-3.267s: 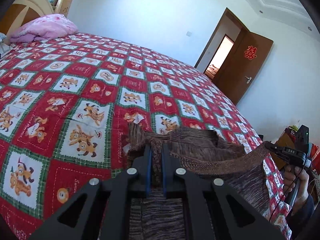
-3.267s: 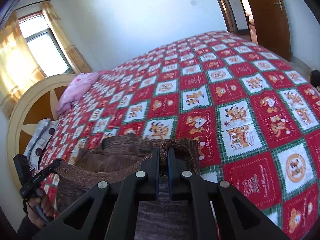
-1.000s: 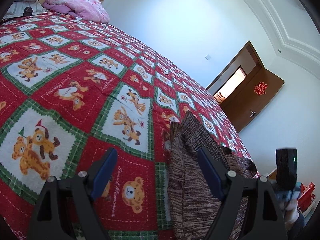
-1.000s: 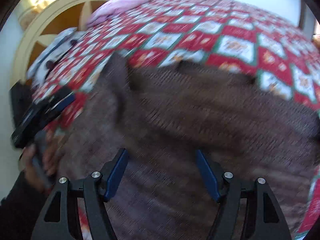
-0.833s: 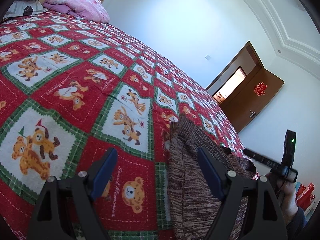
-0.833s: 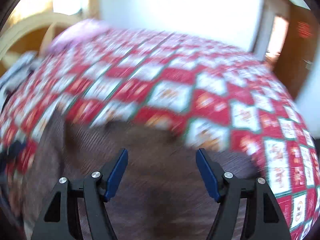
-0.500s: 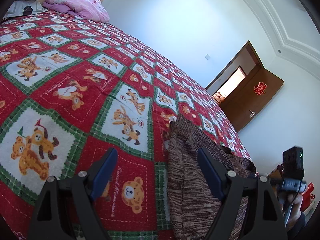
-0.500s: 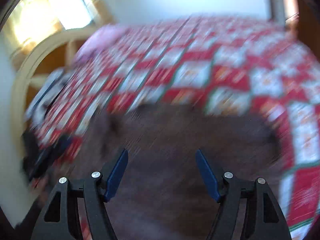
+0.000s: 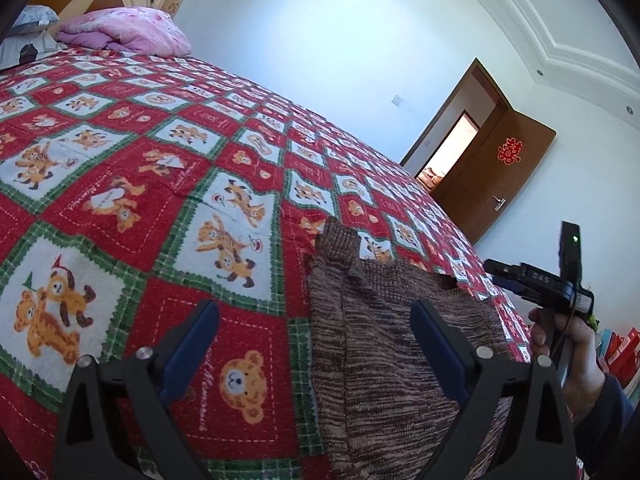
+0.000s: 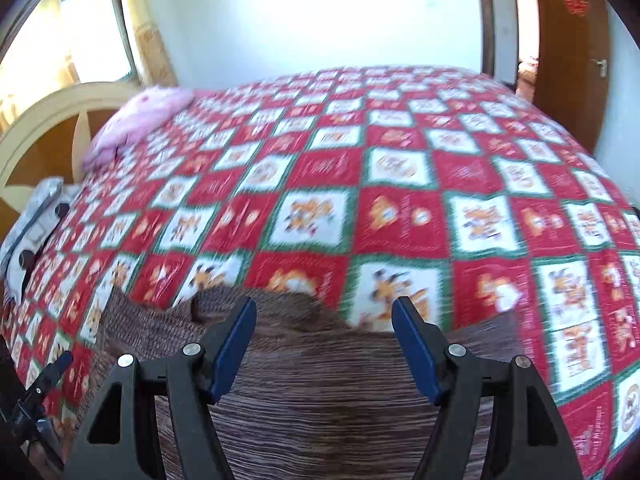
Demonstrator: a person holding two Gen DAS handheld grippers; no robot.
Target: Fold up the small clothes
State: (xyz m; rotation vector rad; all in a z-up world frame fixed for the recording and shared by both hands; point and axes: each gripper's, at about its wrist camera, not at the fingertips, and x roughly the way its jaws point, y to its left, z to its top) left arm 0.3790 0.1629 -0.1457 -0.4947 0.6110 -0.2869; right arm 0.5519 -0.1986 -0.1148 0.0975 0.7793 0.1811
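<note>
A brown knitted garment (image 9: 380,344) lies flat on the bed near its front edge. My left gripper (image 9: 314,314) hovers over the garment's left edge. Its jaws are opening, and the blue pads (image 9: 192,340) press on nothing. In the right wrist view my right gripper (image 10: 324,308) stands open above the same garment (image 10: 320,392), its pads clear of the cloth. The left wrist view shows that right gripper (image 9: 504,272) from the side, held in a hand (image 9: 560,344) at the garment's right end.
The bed cover (image 9: 160,200) is a red, green and white check with bears. A pink quilt (image 9: 124,32) and a grey pillow (image 10: 36,216) lie by the headboard (image 10: 44,128). A brown door (image 9: 500,184) stands open at the far right.
Both grippers were shut on the lifted garment; it now lies released on the bed. The left jaws have widened further. The right gripper has swung and risen a little, staying open.
</note>
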